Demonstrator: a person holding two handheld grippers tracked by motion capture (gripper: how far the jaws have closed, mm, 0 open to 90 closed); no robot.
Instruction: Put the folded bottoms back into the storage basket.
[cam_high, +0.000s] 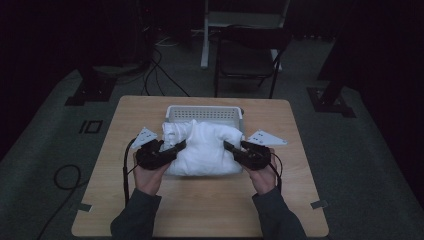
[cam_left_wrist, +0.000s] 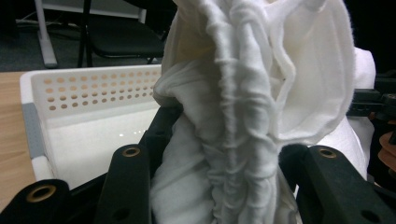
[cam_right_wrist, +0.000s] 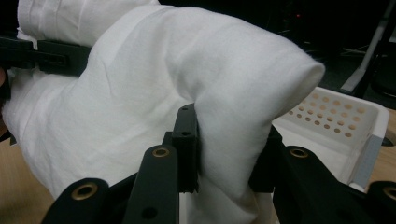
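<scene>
Both grippers, left gripper (cam_high: 176, 147) and right gripper (cam_high: 229, 146), clench our folded white cloth (cam_high: 202, 150) just above the desk (cam_high: 200, 205); next we judge it must clear the white basket (cam_high: 204, 113) rim.

left hand-held gripper (cam_high: 172, 149): jaws clamped, pointing right | right hand-held gripper (cam_high: 231, 148): jaws clamped, pointing left | both forearms enter from below

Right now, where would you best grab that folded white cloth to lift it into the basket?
At its two bunched ends, one gripper from each side. The white cloth is soft and would sag from one point; the left gripper and right gripper already pinch thick folds there.
</scene>
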